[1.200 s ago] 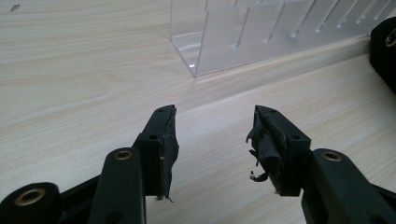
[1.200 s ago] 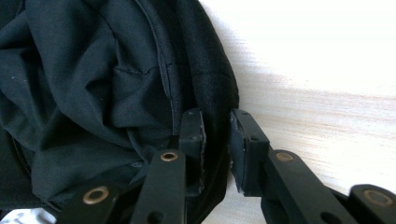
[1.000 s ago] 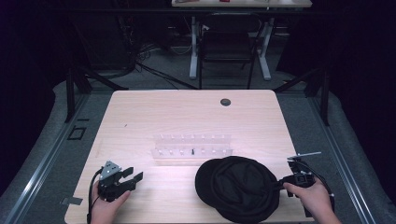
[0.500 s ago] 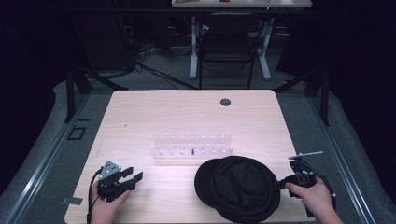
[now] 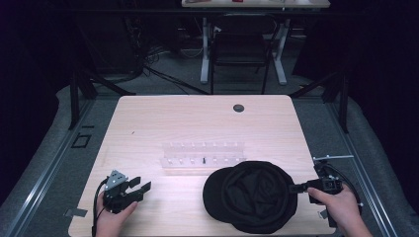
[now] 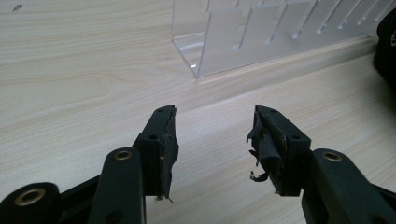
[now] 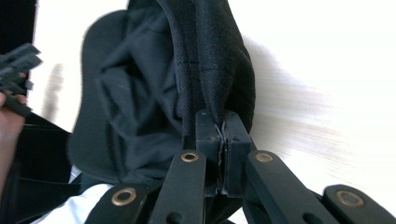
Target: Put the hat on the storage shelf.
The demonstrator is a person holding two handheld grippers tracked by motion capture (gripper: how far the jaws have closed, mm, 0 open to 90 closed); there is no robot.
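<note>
A black cap (image 5: 252, 196) lies near the table's front edge, right of centre, its brim pointing left. My right gripper (image 5: 297, 188) is shut on the cap's right edge; in the right gripper view the jaws pinch a fold of the black fabric (image 7: 212, 84). My left gripper (image 5: 141, 186) rests at the front left of the table, held by a hand, jaws apart with nothing between them. In the left gripper view the open fingertips (image 6: 164, 135) hover just above bare wood.
A clear plastic rack (image 5: 202, 154) with several slots stands in the middle of the table, just behind the cap, and appears again (image 6: 261, 32) ahead of the left gripper. A round black grommet (image 5: 238, 107) sits near the far edge. A chair stands beyond the table.
The cap and the right gripper have shifted very slightly to the left. The left gripper has not moved.
</note>
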